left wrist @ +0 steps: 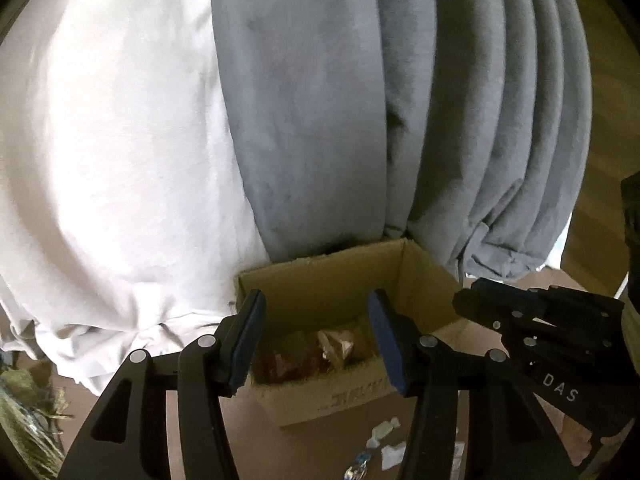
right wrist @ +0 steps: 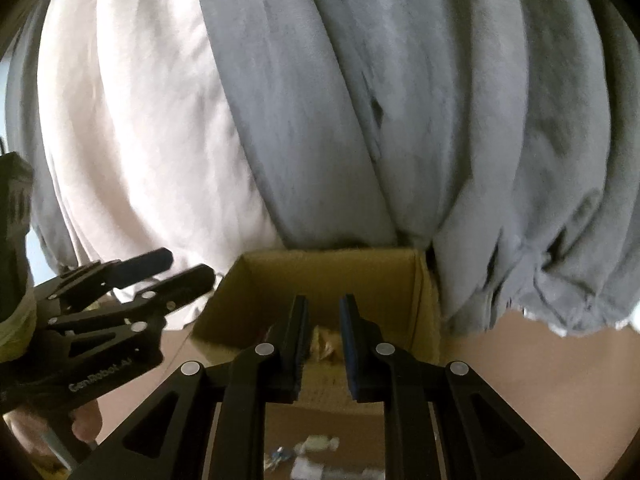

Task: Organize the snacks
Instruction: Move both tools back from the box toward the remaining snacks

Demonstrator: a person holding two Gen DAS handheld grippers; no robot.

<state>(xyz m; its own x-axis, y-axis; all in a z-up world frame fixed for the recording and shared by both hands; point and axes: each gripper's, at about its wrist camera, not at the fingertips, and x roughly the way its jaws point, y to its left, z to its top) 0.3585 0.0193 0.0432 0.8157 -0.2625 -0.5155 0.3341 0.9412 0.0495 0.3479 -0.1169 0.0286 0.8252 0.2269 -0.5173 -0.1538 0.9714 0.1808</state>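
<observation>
Left wrist view: the left tongs (left wrist: 316,340) are spread wide with nothing between the pads, poised over the open box (left wrist: 416,276), which sits on the desk (left wrist: 476,336) hard against the grey curtain (left wrist: 320,112) and white curtain (left wrist: 112,140). Inside the box lie crinkly wrapped snacks (left wrist: 316,354), reddish and brown; they look light, soft and slippery, so a pinch across a wrapper's crimped end should hold better than a squeeze on the middle, which might crush what is inside. On the desk in front of the box lie loose candies (left wrist: 384,432) in pale wrappers, still to be gathered. The right tongs (left wrist: 476,292) show at the side, nearly closed; whether they carry anything I cannot tell here.

Right wrist view: the right tongs (right wrist: 324,344) stand over the box (right wrist: 408,284) with only a narrow gap and nothing visibly between the pads. A snack (right wrist: 325,342) shows in the box. The left tongs (right wrist: 184,268) hang apart beside the box, and candies (right wrist: 316,444) lie on the desk (right wrist: 520,352) below
</observation>
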